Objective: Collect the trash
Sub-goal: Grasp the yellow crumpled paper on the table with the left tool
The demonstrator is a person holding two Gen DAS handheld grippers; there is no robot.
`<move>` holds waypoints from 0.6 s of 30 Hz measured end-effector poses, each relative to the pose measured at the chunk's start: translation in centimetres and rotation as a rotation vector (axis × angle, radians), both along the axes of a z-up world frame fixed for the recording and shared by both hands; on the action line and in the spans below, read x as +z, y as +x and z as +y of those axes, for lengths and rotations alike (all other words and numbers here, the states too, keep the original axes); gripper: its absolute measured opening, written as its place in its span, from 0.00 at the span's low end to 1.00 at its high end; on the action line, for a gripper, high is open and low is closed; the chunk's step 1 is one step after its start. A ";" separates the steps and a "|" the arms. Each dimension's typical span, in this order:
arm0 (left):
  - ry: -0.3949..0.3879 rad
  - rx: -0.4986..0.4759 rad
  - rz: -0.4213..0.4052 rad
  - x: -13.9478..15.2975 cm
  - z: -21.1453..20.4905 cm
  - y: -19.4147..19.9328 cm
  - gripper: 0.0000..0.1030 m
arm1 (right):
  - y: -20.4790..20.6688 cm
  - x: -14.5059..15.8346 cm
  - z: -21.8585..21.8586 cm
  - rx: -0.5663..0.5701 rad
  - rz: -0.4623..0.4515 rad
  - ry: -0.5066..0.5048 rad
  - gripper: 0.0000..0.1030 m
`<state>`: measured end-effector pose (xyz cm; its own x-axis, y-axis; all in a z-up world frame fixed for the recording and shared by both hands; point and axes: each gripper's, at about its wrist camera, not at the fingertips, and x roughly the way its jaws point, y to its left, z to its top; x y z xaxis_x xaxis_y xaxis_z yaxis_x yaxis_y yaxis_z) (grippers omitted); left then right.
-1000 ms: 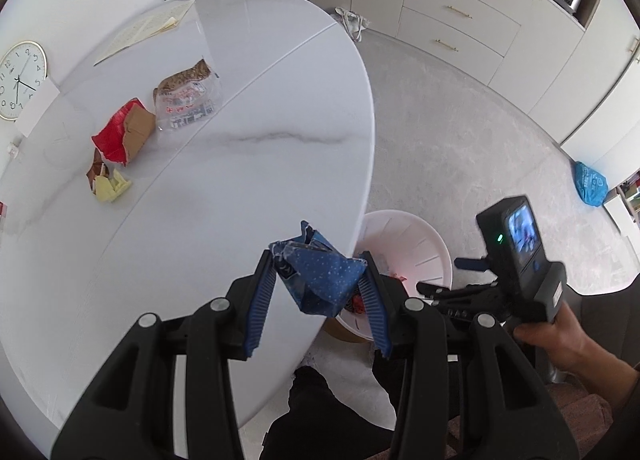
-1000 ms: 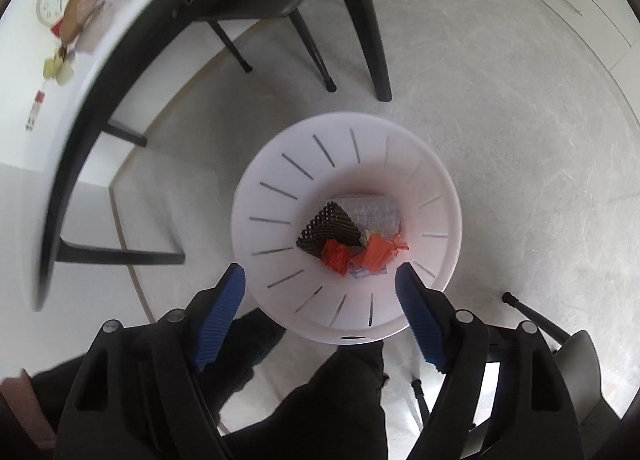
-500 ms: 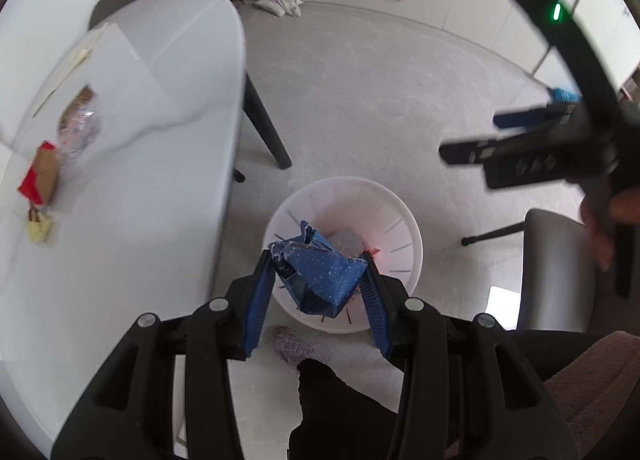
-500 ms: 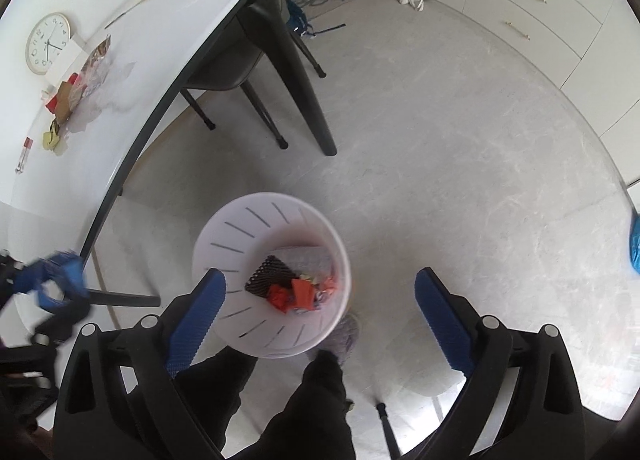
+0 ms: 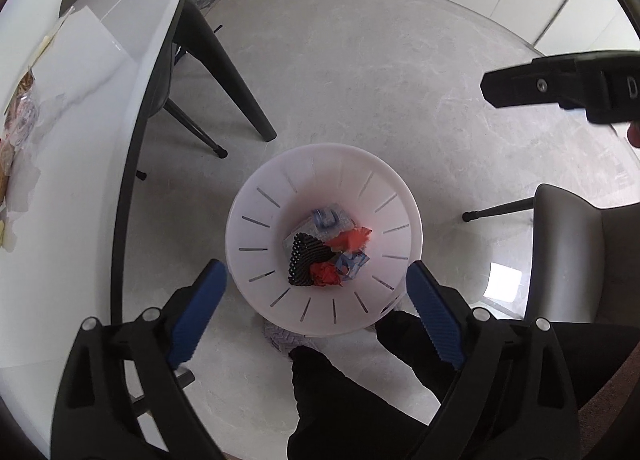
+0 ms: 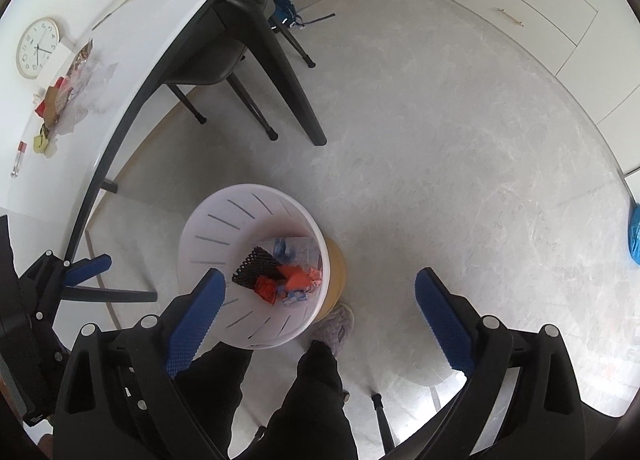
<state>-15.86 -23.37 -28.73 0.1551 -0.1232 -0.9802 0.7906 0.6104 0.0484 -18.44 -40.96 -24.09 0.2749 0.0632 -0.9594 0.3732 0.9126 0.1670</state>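
Now hovering over the white bin (image 5: pixel 256 220) at frame centre, left tool (image 5: pixel 316 284) released, blue fingers (image 5: pixel 196 316) spread wide with nothing between them. Inside the bin, low at its bottom: blue wrapper (image 5: pixel 352 264), black mesh piece (image 5: pixel 306 258), red scraps (image 5: pixel 352 240). Also released and spread apart, right tool (image 6: pixel 316 292), just right of the bin (image 6: pixel 208 228); more wrappers (image 6: pixel 60 96) lying on the counter (image 6: pixel 132 20) at upper left.

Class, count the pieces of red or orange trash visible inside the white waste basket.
2: one orange wrapper toward the far side of the white waste basket, one red wrapper nearer the camera beside the black mesh piece. More may lie hidden underneath.
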 end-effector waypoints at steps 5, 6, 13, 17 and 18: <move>-0.015 0.032 0.007 1.0 0.2 0.1 0.85 | 0.3 0.2 0.4 0.017 -0.003 -0.003 0.92; -0.016 0.033 -0.001 1.4 0.2 0.1 0.85 | 0.3 0.3 0.5 0.018 -0.006 -0.003 0.92; -0.114 0.120 -0.085 8.1 2.8 1.1 0.92 | 1.5 4.5 1.7 0.055 -0.093 -0.037 0.92; -0.167 0.241 -0.140 12.3 6.1 3.4 0.92 | 2.8 8.3 3.4 0.112 -0.168 -0.062 0.94; -0.167 0.277 -0.160 13.3 7.2 4.2 0.92 | 3.1 9.2 3.8 0.122 -0.186 -0.059 0.95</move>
<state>-11.68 -16.16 -15.46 0.3554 -0.2114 -0.9105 0.5841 0.8107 0.0398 -15.29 -37.15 -14.93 0.4416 0.0515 -0.8958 0.2276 0.9593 0.1673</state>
